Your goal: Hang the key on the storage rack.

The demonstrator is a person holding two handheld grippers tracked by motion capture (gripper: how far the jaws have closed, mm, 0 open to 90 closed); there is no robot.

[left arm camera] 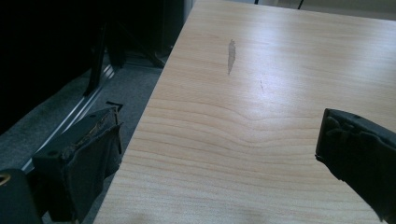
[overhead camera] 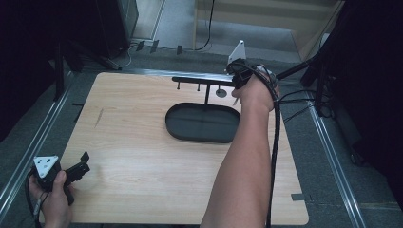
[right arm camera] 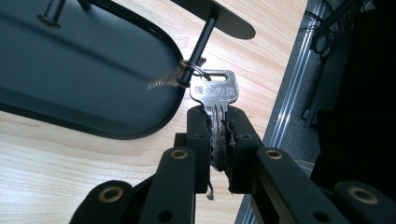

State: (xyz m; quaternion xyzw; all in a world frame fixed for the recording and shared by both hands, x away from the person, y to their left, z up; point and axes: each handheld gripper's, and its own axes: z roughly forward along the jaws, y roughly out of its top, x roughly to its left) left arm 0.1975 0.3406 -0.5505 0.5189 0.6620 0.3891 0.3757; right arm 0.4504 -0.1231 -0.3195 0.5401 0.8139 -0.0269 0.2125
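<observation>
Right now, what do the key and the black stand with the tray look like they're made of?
The key looks like bare silvery metal: it shines and has stamped characters on its head. The stand and its tray look like metal with a matte black coating, smooth with a soft sheen, though hard plastic can't be ruled out.

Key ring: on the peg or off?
On: the ring loops around the peg, with the right tongs shut on the key.

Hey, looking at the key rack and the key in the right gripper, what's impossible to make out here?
- Key blade: right gripper view, clamped between the right gripper jaws, so its teeth are hidden.
- Second key on the ring: right gripper view, blurred; shape unclear.
- Key stamp: right gripper view, too small to read.
- Rack right end: high view, covered by the right hand.
</observation>
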